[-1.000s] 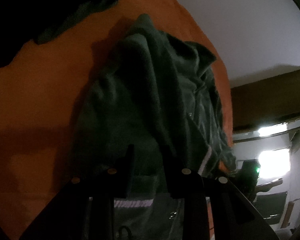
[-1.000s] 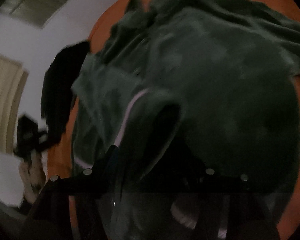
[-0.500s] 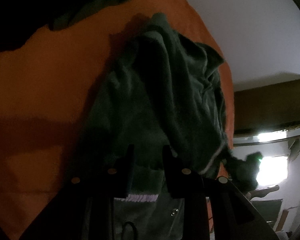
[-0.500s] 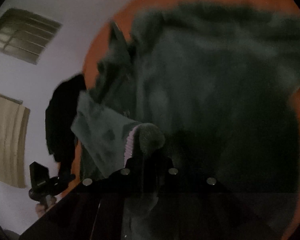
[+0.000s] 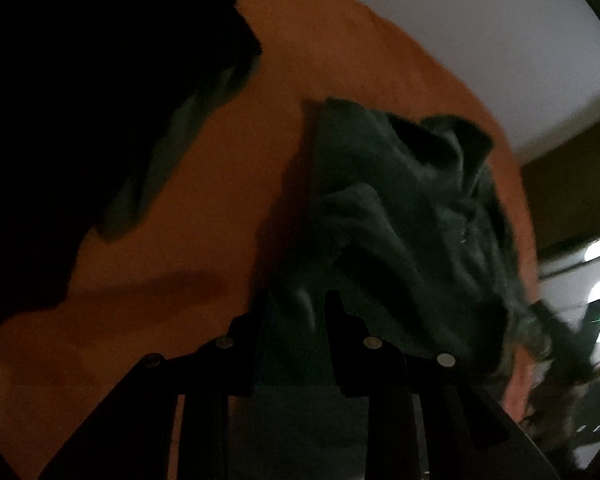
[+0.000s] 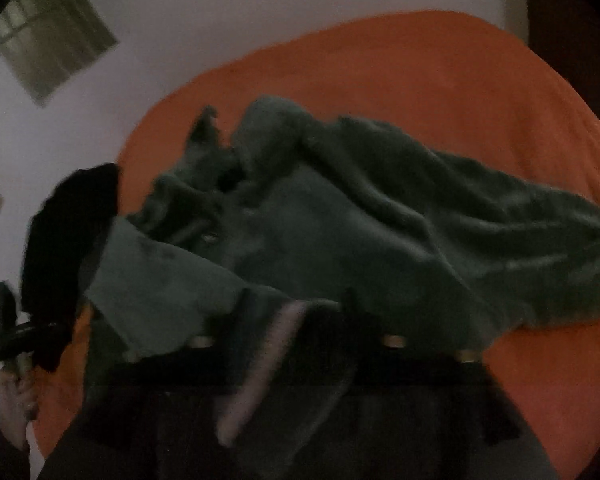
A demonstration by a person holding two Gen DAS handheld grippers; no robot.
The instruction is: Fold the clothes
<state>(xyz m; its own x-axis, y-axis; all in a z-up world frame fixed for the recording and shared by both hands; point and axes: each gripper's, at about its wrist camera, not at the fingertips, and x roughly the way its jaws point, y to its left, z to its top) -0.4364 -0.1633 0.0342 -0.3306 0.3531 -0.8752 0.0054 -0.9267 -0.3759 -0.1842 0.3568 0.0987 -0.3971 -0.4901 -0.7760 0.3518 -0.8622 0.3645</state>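
green fleece: jacket [image 6: 340, 232] rumpled on orange sheet [image 6: 440, 80], centre frame in both views
left gripper [image 5: 296, 312]: clenched on jacket hem, lower centre
right gripper [image 6: 296, 312]: fabric with pale trim between fingers, grasping it as far as blur shows
change: vs a second ago, right side has pulled back, more sheet shows; jacket bunches up
task meaning: fold mid-way, not flat
black garment [image 5: 80, 120]: upper left, apart
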